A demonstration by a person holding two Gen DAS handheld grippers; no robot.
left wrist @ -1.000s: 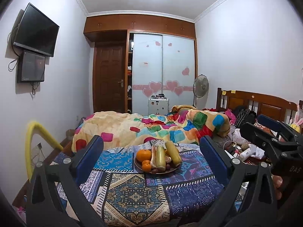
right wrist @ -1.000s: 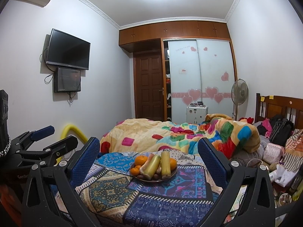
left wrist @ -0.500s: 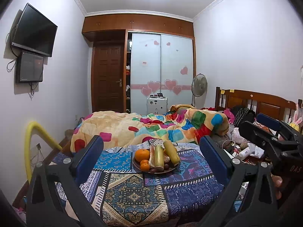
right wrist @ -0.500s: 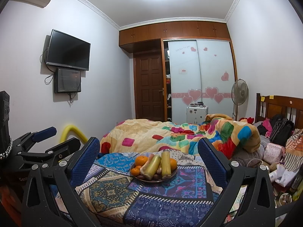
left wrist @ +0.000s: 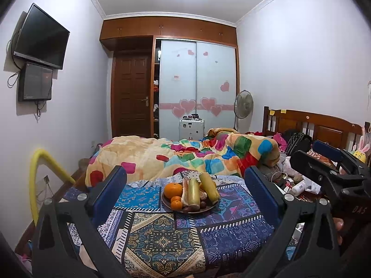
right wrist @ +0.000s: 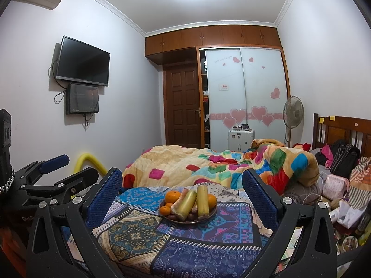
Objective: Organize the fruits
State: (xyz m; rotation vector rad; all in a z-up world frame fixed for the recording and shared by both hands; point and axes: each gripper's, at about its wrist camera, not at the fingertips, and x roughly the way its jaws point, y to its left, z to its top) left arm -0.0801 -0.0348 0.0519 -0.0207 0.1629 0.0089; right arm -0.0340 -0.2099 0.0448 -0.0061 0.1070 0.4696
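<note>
Both tools, left tool (left wrist: 185, 185) and right tool (right wrist: 182, 185), spread wide and empty, face the fruit plate (left wrist: 209, 206) straight ahead on the patterned tabletop (left wrist: 162, 238), neither clearly nearer, the long yellow pieces (left wrist: 193, 193) lying roughly along the approach direction.

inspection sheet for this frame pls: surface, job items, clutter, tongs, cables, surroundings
Surface: patterned cloth over a table, flat.
Job's things: plate holding oranges, yellow-green stalks and small dark fruits, all piled together.
Clutter: bags, bottle and loose items on the right.
Tongs: left tongs and right tongs open, empty, short of the plate.
Cables: white cord in the clutter; wires under the TV.
Surroundings: bed with quilt, wardrobe, fan, door.
</note>
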